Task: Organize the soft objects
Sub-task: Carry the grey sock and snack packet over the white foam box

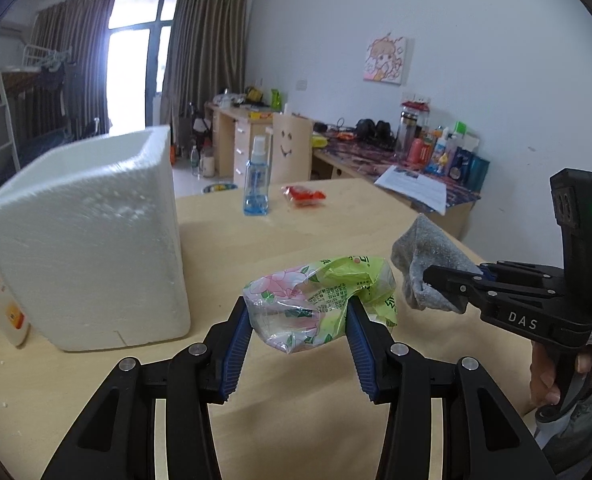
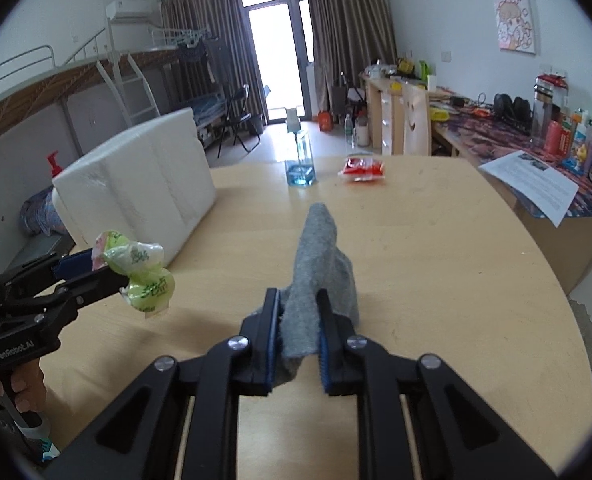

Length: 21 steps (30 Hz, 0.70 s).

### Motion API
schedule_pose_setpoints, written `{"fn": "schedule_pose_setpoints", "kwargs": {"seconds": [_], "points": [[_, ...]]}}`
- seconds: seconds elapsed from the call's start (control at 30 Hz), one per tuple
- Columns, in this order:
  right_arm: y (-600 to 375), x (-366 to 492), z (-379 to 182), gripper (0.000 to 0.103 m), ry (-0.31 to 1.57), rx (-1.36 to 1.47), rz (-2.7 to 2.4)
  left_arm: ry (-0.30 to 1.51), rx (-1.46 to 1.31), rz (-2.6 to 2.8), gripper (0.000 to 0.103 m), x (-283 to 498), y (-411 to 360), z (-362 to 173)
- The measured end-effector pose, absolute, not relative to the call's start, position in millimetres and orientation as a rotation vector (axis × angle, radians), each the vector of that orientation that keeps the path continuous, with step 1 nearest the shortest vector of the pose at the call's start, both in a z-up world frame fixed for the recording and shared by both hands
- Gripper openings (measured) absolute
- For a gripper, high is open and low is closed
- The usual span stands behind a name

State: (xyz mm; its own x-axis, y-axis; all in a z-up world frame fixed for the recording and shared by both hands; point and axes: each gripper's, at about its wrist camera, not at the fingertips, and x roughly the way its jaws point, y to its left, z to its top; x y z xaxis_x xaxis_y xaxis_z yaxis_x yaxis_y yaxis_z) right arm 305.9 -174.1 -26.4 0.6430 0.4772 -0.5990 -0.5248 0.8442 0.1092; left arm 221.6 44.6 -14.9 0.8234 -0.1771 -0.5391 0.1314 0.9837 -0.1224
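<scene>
My left gripper (image 1: 300, 304) is shut on a crumpled green and pink plastic tissue pack (image 1: 320, 300), held above the wooden table (image 1: 296, 236). In the right wrist view that pack (image 2: 143, 272) hangs at the left in the left gripper (image 2: 107, 268). My right gripper (image 2: 299, 300) is shut on a grey sock (image 2: 316, 264), lifted off the table, its toe pointing away. From the left wrist view the sock (image 1: 424, 268) shows at the right in the right gripper (image 1: 436, 276). A white foam box (image 1: 83, 236) stands open-topped at the left.
A blue spray bottle (image 2: 300, 160) and a red packet (image 2: 363, 169) sit at the far side of the table (image 2: 436, 280). A white bottle (image 1: 3, 304) stands left of the foam box (image 2: 143, 188). A cluttered desk (image 2: 516, 136) with paper lies to the right.
</scene>
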Motion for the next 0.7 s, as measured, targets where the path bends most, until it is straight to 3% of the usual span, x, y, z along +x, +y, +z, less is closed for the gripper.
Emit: {"fn": "schedule_pose_setpoints", "kwargs": {"seconds": [0.7], "points": [[-180, 246, 19, 0.02, 0.479, -0.055, 0.573, 0.466, -0.023, -0.117, 0.048, 160, 49, 21]]}}
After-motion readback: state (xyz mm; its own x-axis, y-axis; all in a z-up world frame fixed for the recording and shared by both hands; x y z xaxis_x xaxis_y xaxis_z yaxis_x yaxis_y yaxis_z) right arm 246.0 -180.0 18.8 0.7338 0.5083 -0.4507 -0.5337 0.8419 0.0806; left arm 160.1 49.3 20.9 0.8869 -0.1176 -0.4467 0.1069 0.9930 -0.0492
